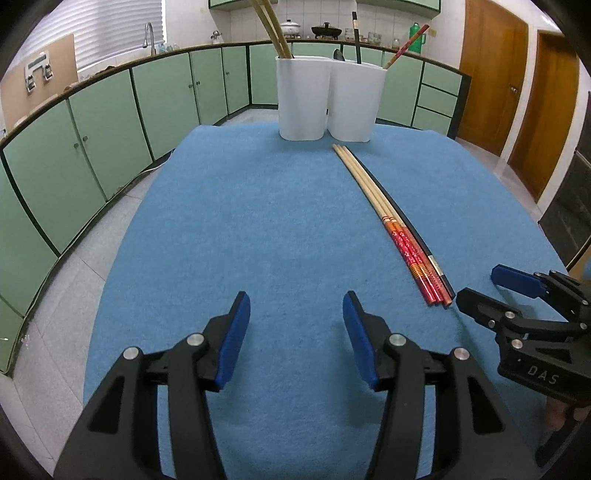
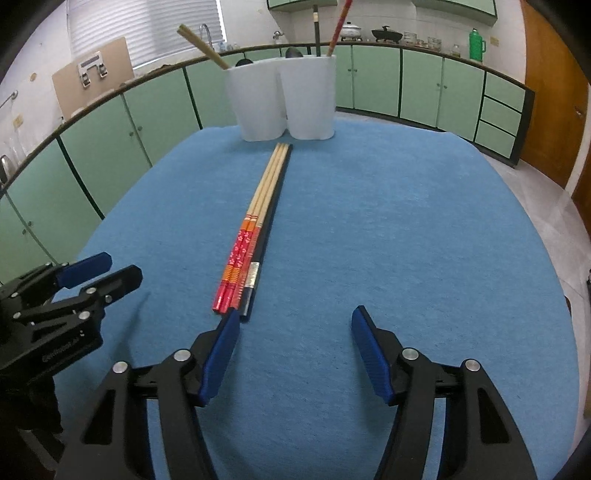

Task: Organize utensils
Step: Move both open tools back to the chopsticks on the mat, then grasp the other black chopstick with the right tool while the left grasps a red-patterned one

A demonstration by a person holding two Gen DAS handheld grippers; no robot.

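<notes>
- One blue cloth (image 2: 406,229) covers the whole table; everything else sits on it.
- Two white holders (image 2: 282,99) stand touching side by side at the far edge; the left one carries two plain wooden chopsticks (image 1: 271,31) leaning left; the right one carries one black chopstick (image 2: 316,29) upright and one red chopstick (image 2: 339,27) tilted right; dark spoon-like tips show at the rims, too small to count.
- Two grippers: the left gripper (image 1: 295,332) hovers over the near left of the cloth, jaws spread, nothing between them; the right gripper (image 2: 295,343) hovers at the near right, jaws likewise spread and empty, its left finger (image 2: 221,354) just beside the bundle's near ends.
- Four loose chopsticks (image 2: 255,229) lie flat, packed together in the middle of the cloth: three with red patterned handles, one black on the right side; their long axis runs near to far; thick handle ends near, thin tips pointing at the holders and stopping just short of them.
</notes>
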